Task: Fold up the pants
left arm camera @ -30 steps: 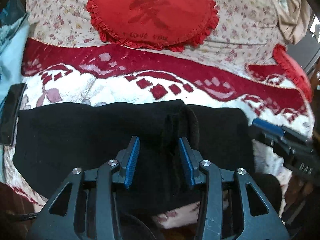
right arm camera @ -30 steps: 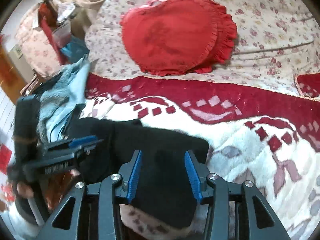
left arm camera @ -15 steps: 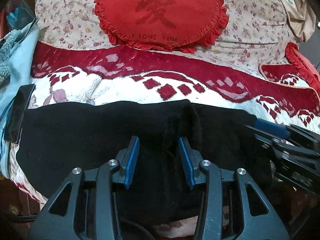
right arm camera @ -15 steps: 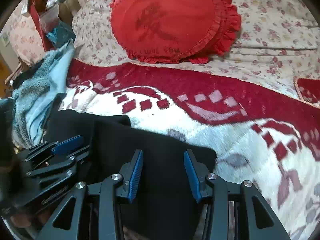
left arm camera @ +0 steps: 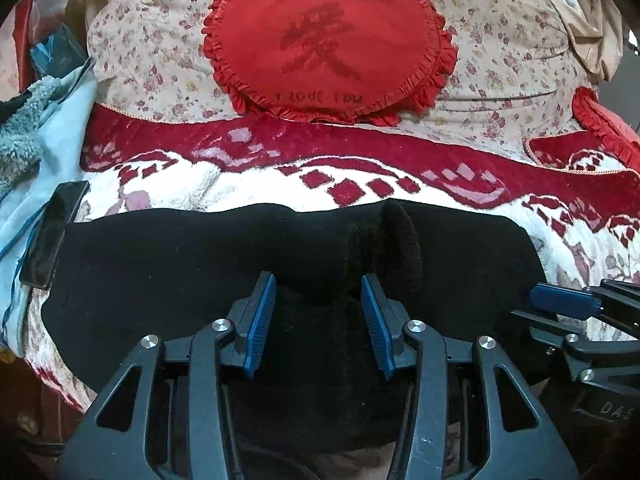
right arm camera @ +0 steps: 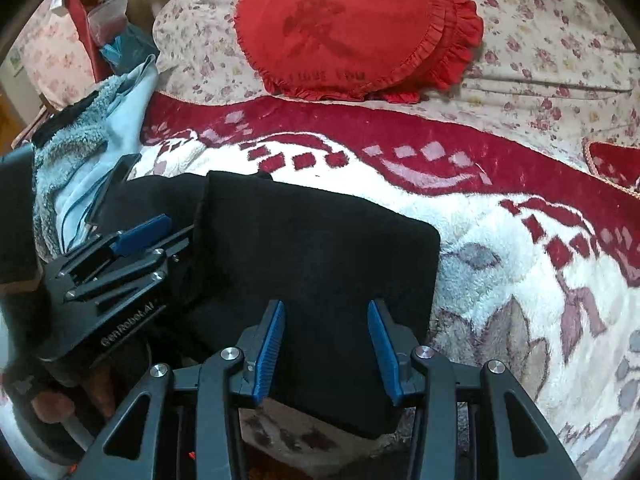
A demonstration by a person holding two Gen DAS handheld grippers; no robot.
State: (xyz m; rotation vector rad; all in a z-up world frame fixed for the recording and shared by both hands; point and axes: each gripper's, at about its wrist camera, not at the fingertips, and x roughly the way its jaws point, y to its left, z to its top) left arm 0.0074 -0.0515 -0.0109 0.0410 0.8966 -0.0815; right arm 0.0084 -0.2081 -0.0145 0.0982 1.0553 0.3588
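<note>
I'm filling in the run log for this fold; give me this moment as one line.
task: fold pants | black pants: lying on blanket | left gripper: open, jaws just opening over pants | right gripper: open over pants

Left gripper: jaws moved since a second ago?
Yes. The left gripper has just been opening; its pads stand wider apart over the black pants, fabric lying between them, unpinched.

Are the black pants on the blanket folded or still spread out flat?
Folded. The black pants lie as a compact block with a straight doubled edge on the blanket; the left wrist view shows one layer overlapping another near the middle.
</note>
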